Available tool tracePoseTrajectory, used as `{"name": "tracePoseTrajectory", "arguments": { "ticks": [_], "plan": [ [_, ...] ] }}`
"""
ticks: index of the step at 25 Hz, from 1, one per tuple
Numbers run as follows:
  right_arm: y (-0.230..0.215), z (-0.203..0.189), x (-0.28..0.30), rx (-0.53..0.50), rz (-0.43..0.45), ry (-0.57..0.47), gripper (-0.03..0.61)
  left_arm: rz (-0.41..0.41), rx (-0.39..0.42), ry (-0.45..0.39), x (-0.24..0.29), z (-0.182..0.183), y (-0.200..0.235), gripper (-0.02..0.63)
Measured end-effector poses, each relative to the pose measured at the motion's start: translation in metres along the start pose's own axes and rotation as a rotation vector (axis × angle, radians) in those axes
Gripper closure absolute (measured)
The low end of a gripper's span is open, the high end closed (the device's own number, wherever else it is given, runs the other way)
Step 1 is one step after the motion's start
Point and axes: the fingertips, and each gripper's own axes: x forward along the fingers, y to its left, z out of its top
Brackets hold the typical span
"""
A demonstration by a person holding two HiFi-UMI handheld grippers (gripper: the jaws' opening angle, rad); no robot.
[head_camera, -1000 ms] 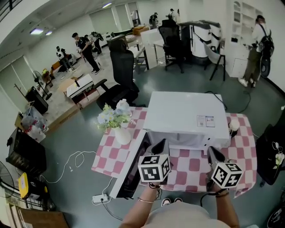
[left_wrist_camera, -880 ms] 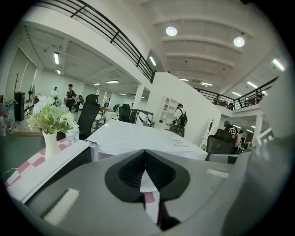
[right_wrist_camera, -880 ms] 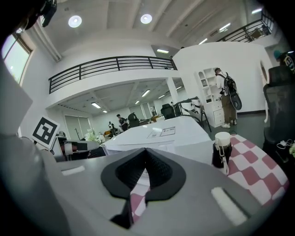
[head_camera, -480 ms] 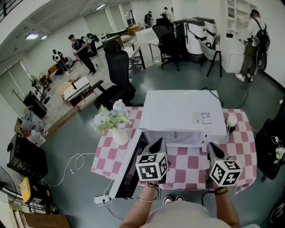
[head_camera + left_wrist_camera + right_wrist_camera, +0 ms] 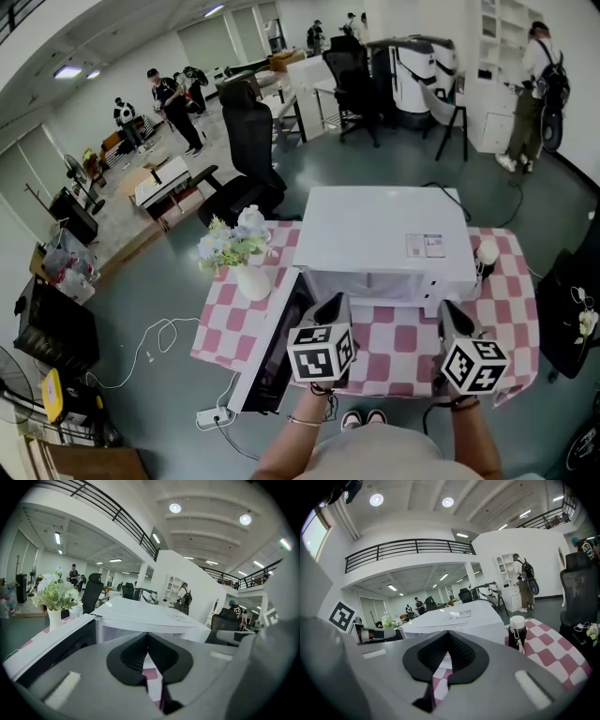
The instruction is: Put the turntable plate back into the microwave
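A white microwave [image 5: 384, 239] stands on a pink-and-white checked table [image 5: 412, 352]. Its door [image 5: 272, 352] hangs open to the left. The turntable plate shows in no view. My left gripper [image 5: 330, 305] hovers before the microwave's front left, shut and empty. The right gripper [image 5: 450, 314] is level with it at the front right, also shut with nothing in it. In the left gripper view the closed jaws [image 5: 147, 634] point at the microwave [image 5: 145, 616]. The right gripper view shows its closed jaws [image 5: 448, 633] aimed at the microwave [image 5: 454, 618] too.
A white vase of flowers [image 5: 246, 262] stands at the table's left corner beside the open door. A dark bottle with a white cap [image 5: 487, 258] sits right of the microwave. Office chairs, desks and people fill the room behind. A cable and power strip lie on the floor at left.
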Motion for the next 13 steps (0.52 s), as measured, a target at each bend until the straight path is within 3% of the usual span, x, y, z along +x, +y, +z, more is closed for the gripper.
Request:
{"name": "tracePoseTrajectory", "arguments": {
  "ticks": [13],
  "plan": [
    [-0.001,-0.004,-0.012,-0.016,-0.008,0.009,0.569,-0.009,-0.005,0.023,-0.005,-0.012,-0.006,0.615]
  ]
}}
